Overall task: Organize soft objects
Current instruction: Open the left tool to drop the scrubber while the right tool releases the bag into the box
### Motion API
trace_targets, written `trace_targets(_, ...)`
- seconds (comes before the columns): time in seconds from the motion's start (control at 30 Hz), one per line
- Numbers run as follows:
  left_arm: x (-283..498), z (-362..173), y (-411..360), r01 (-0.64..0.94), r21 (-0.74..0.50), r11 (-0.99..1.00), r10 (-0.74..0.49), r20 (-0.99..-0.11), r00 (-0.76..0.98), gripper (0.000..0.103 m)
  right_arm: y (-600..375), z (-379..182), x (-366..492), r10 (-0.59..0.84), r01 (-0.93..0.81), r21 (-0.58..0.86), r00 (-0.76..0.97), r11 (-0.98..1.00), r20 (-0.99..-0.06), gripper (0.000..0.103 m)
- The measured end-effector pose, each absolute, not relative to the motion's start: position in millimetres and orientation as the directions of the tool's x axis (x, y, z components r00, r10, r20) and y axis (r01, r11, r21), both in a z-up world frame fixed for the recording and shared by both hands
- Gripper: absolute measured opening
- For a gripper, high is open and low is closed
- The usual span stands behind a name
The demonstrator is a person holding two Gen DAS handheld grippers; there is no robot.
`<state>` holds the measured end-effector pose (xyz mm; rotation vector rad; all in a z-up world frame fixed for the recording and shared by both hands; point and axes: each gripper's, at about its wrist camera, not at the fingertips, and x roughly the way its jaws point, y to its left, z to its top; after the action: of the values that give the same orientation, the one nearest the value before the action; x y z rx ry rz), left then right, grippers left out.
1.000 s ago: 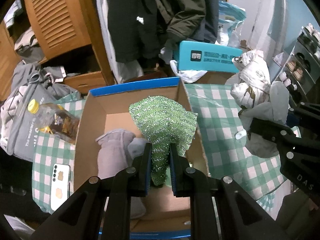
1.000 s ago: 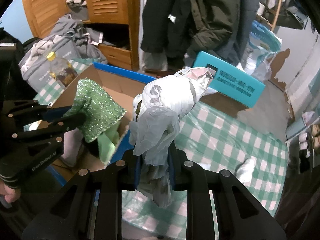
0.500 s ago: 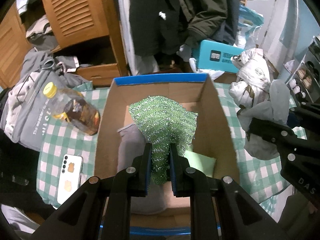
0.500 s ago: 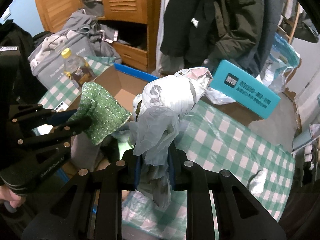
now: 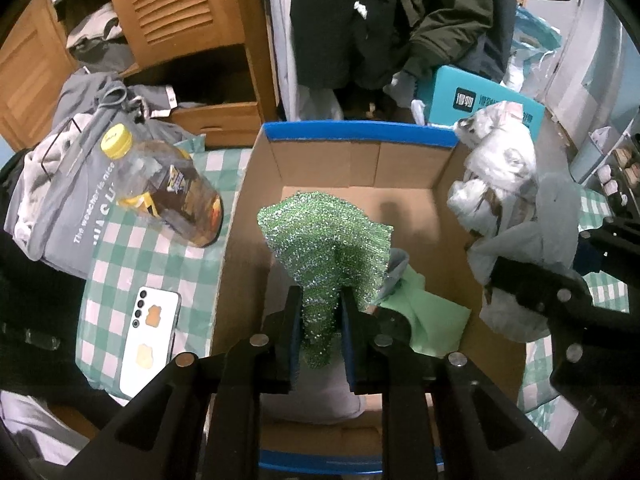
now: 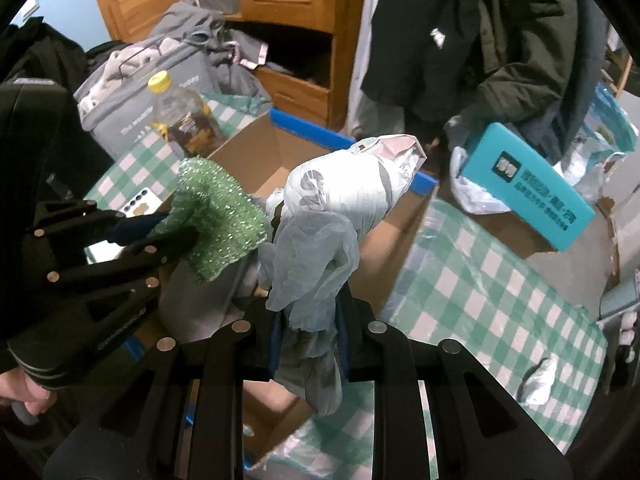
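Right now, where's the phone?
Left wrist view: the white smartphone lies back-up on the green checked tablecloth, left of the open cardboard box and nearer the camera than the yellow-capped plastic bottle.

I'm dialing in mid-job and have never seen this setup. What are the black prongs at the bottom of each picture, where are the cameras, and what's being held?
There is no robot arm: a person holds a two-fingered tool in each hand, with a fisheye camera on each looking forward along its jaws. The prongs are those jaws.

In the left camera's view, the left gripper is shut on a sparkly green cloth above an open cardboard box with a blue rim. Gray and light green fabrics already lie inside.

In the right camera's view, the right gripper is shut on a bundle of white plastic bags, beside the box.

On the green checked tablecloth lie a bottle and a phone.
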<state>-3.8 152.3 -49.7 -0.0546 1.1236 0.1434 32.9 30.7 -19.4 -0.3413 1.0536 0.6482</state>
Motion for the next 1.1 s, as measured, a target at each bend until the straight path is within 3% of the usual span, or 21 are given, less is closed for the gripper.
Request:
trace_targets(0.07,-3.4,-50.9,153.2,-0.145,0.027,0.989,0.086,-0.904,0.418,0.029,32.4,-22.7,33.5,0.333,-0.644,0.053,0.323,0.764,-0.886,0.024)
trace_targets(0.13,-4.0,-50.1,153.5,-0.149,0.032,0.988,0.093,-0.901,0.423,0.031,31.3,-24.0,34.9,0.343,-0.639,0.069,0.316,0.766,-0.885,0.028)
trace_targets(0.27,-3.9,-48.7,152.5,-0.149,0.047,0.988,0.107,-0.899,0.426,0.048,27.8,-22.4,37.3,0.338,-0.626,0.063,0.331,0.777,-0.881,0.042)
trace_targets(0.33,-4.0,-47.4,151.1,-0.147,0.055,0.988,0.114,-0.896,0.430,0.051,24.4,-20.5,38.4,0.337,-0.612,0.066,0.338,0.788,-0.879,0.048)
trace_targets(0.6,-2.9,-44.2,145.9,-0.138,0.067,0.988,0.121,-0.891,0.438,0.057,10.0,-15.8,42.6,0.330,-0.580,0.072,0.354,0.812,-0.875,0.059)
trace_targets(1.1,-1.8,-34.8,116.6,-0.077,0.091,0.993,0.117,-0.876,0.468,0.064,-20.2,-12.7,42.8,0.295,-0.527,0.060,0.374,0.848,-0.879,0.065)
